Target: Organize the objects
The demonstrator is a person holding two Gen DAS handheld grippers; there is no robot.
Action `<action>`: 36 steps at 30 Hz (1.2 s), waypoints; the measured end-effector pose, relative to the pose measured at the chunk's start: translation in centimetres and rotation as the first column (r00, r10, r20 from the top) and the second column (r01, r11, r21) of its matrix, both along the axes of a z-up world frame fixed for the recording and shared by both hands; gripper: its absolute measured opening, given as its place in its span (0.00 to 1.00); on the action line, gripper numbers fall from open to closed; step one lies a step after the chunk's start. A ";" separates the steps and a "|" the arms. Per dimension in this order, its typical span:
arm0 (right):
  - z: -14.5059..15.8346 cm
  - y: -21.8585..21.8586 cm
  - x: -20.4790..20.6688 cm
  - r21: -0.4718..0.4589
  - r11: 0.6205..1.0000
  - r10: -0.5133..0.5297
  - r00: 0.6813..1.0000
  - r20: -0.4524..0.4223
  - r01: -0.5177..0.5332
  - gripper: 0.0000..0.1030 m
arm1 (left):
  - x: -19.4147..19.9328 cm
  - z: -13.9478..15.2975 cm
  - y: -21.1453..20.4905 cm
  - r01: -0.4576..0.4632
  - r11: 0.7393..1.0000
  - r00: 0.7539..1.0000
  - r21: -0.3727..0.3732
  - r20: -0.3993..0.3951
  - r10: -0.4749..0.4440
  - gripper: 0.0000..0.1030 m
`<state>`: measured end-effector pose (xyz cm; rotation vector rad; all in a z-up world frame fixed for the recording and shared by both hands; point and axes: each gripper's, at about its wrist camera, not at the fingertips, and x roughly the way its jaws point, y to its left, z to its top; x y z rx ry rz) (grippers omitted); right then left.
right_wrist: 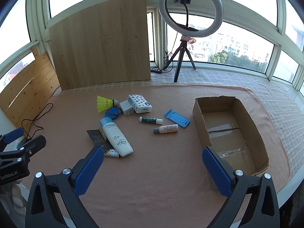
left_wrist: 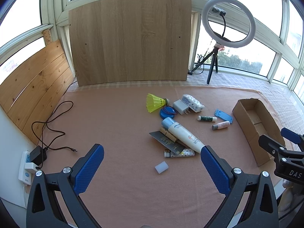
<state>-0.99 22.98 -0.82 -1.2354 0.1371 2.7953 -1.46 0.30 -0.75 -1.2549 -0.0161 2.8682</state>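
Left gripper (left_wrist: 152,163) at 6 o'clock in its own view, jaws spread wide, nothing between them; its right pad (left_wrist: 214,171) cuts off the base of the tube (left_wrist: 183,134); a small white cap (left_wrist: 161,167) lies on the pink cloth (left_wrist: 114,123) between the pads, seen in the left view only. Right gripper (right_wrist: 153,163) likewise wide open and empty; its left pad (right_wrist: 89,171) hides part of the patterned lighter (right_wrist: 113,153), which the left view shows whole at (left_wrist: 180,153).

Tube overlaps a dark card (right_wrist: 95,136) and a wooden clip (left_wrist: 169,134); the clip barely shows in the right view. Toward 12: blue disc (right_wrist: 112,112), half hidden behind the tube cap; yellow shuttlecock (right_wrist: 104,103); white charger (right_wrist: 126,107); tissue pack (right_wrist: 139,103), touching the charger.

At 1 o'clock in the right view: green stick (right_wrist: 151,120), small bottle (right_wrist: 166,128), blue stand (right_wrist: 176,117), each apart. Box (right_wrist: 256,121) at 2 o'clock, open, holding nothing; left view shows only its side, partly behind the right gripper's body.

Left view alone: cable (left_wrist: 51,131), adapter and power strip (left_wrist: 25,169) at 9 o'clock.

Far: wood panel (right_wrist: 100,51), ring light (right_wrist: 190,9), its mounted device too dark to make out.
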 end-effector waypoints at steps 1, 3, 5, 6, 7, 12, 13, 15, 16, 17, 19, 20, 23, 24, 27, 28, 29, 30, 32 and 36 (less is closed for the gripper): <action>0.0 0.0 0.0 0.000 1.000 0.000 1.000 0.000 0.000 0.99 | -0.1 0.0 0.0 0.000 1.000 1.000 0.001 0.000 0.000 1.00; 0.0 0.0 0.0 0.003 1.000 0.001 1.000 -0.001 -0.001 0.99 | -0.1 0.0 0.0 0.001 1.000 1.000 -0.001 0.000 -0.001 1.00; 0.0 0.0 -0.1 0.002 1.000 0.000 1.000 -0.001 0.000 0.99 | -0.2 0.1 0.0 0.001 1.000 1.000 0.000 0.000 -0.001 1.00; 0.0 0.0 -0.1 0.002 1.000 0.000 1.000 -0.001 0.000 0.99 | -0.3 0.1 0.0 0.001 1.000 1.000 0.001 0.000 -0.001 1.00; 0.0 0.0 -0.2 0.002 1.000 -0.001 1.000 -0.001 0.001 0.99 | -0.3 0.1 0.0 0.002 1.000 1.000 0.001 0.000 -0.002 1.00; -0.1 0.1 -0.4 0.002 1.000 -0.002 1.000 0.002 0.002 0.99 | -0.5 0.0 0.0 0.003 1.000 1.000 0.001 0.002 -0.003 1.00; -0.1 0.1 -0.4 0.002 1.000 -0.002 1.000 0.002 0.002 0.99 | -0.5 0.1 0.0 0.003 1.000 1.000 0.001 0.002 -0.003 1.00; -0.1 0.1 -0.4 0.002 1.000 -0.002 1.000 0.004 0.002 0.99 | -0.7 0.0 0.0 0.003 1.000 1.000 0.000 0.004 -0.003 1.00; -0.1 0.1 -0.4 0.002 1.000 -0.002 1.000 0.005 0.002 0.99 | -0.7 0.0 0.0 0.003 1.000 1.000 0.001 0.003 -0.003 1.00; -0.1 0.1 -0.5 0.003 1.000 -0.002 1.000 0.006 0.002 0.99 | -0.7 0.0 0.0 0.003 1.000 1.000 0.000 0.003 -0.003 1.00; -0.2 0.1 -0.6 0.002 1.000 -0.001 1.000 0.007 0.001 0.99 | -0.8 -0.1 0.0 0.004 1.000 1.000 0.000 0.004 -0.004 1.00; -0.2 0.1 -0.6 0.002 1.000 -0.001 1.000 0.008 0.001 0.99 | -0.9 -0.2 0.1 0.004 1.000 1.000 0.000 0.004 -0.004 1.00; -0.3 0.2 -0.7 0.001 1.000 -0.001 1.000 0.012 0.001 0.99 | -1.0 -0.3 0.2 0.005 1.000 1.000 -0.002 0.006 -0.005 1.00; -0.2 0.1 -0.7 0.001 1.000 -0.001 1.000 0.012 0.001 0.99 | -1.1 -0.3 0.2 0.004 1.000 1.000 -0.001 0.006 -0.004 1.00; -0.3 0.2 -0.7 0.000 1.000 -0.002 1.000 0.013 0.002 0.99 | -1.1 -0.6 0.3 0.005 1.000 1.000 -0.002 0.009 -0.005 1.00; -0.4 0.2 -0.7 -0.001 1.000 -0.002 1.000 0.014 0.002 0.99 | -1.2 -0.6 0.3 0.005 1.000 1.000 -0.002 0.009 -0.005 1.00; -0.4 0.3 -0.7 -0.002 1.000 -0.003 1.000 0.015 0.003 0.99 | -1.2 -0.6 0.3 0.005 1.000 1.000 -0.001 0.009 -0.005 1.00; -0.4 0.3 -0.8 -0.002 1.000 -0.004 1.000 0.016 0.004 0.99 | -1.2 -0.7 0.3 0.006 1.000 1.000 -0.001 0.010 -0.006 1.00; -0.4 0.4 -0.8 -0.004 1.000 -0.006 1.000 0.017 0.006 0.99 | -1.3 -0.8 0.3 0.005 1.000 1.000 -0.001 0.011 -0.005 1.00; -0.5 0.5 -0.8 -0.006 1.000 -0.008 1.000 0.022 0.008 0.99 | -1.3 -0.9 0.4 0.006 1.000 1.000 -0.001 0.012 -0.006 1.00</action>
